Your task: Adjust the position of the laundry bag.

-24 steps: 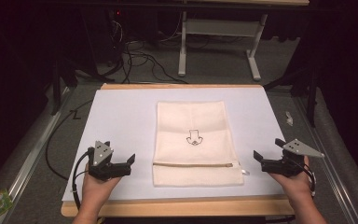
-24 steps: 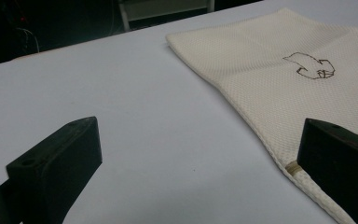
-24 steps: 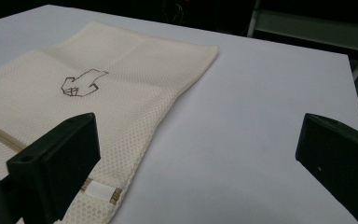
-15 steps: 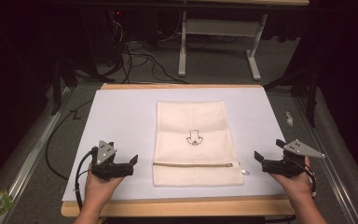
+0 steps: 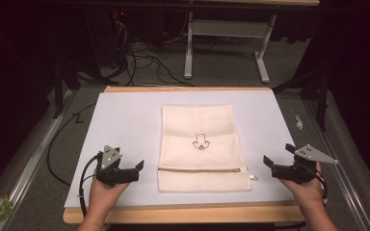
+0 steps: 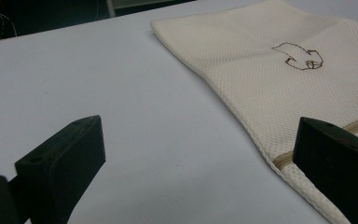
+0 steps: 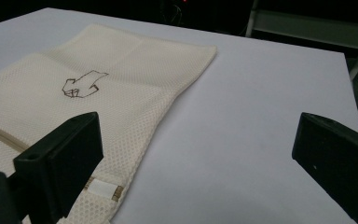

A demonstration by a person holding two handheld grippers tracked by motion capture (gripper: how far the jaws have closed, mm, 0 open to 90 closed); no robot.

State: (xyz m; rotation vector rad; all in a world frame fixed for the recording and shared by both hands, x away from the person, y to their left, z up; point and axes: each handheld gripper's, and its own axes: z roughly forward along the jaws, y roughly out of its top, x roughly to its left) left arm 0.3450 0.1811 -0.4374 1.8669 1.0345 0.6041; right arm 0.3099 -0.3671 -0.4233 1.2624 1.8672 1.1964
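Fingers (image 6: 60, 168) on both our left gripper (image 5: 125, 172) and right gripper (image 5: 275, 166) gape wide with nothing between them, flanking the cream mesh bag (image 5: 200, 144) lying flat mid-bench (image 5: 125, 120). Honestly we could easily pinch just the top mesh layer, or snag that zipper (image 5: 200, 169) and drag everything crooked.

black left gripper (image 5: 136, 169), grey 3-cornered plate; trailing black cable

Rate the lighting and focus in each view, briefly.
High view: white sheet evenly lit, surroundings nearly black, slightly soft overall. Left gripper view: mesh bag weave sharp, near jaws blurred, no glare. Right gripper view: bag's embroidered mark crisp, black jaws soft, background dark.
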